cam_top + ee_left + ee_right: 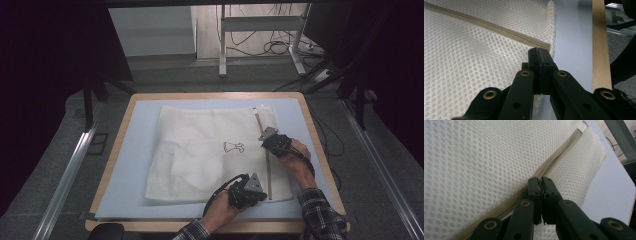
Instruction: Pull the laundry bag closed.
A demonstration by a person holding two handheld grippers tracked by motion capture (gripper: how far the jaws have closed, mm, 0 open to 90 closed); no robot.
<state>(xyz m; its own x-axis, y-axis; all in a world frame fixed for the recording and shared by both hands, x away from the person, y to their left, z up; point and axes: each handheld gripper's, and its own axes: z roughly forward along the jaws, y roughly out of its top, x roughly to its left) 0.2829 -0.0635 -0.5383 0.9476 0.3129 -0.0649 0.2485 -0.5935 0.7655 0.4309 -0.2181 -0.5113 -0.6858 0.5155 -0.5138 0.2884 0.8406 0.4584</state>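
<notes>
— The left gripper (539,50) has its two black jaws pressed flat together, tips at the near end of the beige zipper (486,25), at the corner of the white mesh laundry bag (469,62). A scrap of mesh shows lower down between the jaws, so they appear to pinch the bag's edge there.

— And the right gripper (540,180)?

— Its jaws are closed as well, tips set right on the zipper (559,155) partway along its run. Something small sits between the tips; whether that is the zipper's slider cannot be told.

— Where does the bag lie?

— From the high view, the bag (200,150) lies flat on the pale blue mat (135,150) that covers the wooden table (320,150), slightly skewed. The zipper (268,170) runs near the bag's right edge, from far to near. A small black line drawing (233,147) marks the middle of the mesh.

— And the hands?

— The left gripper (257,192) is at the bag's near right corner, the right gripper (265,140) farther up the zipper. Both forearms, in plaid sleeves (320,212), come in from the near edge of the table.

— Beyond the table?

— Grey floor, the legs of a metal desk frame (222,45) and loose cables (280,45) at the back.
</notes>
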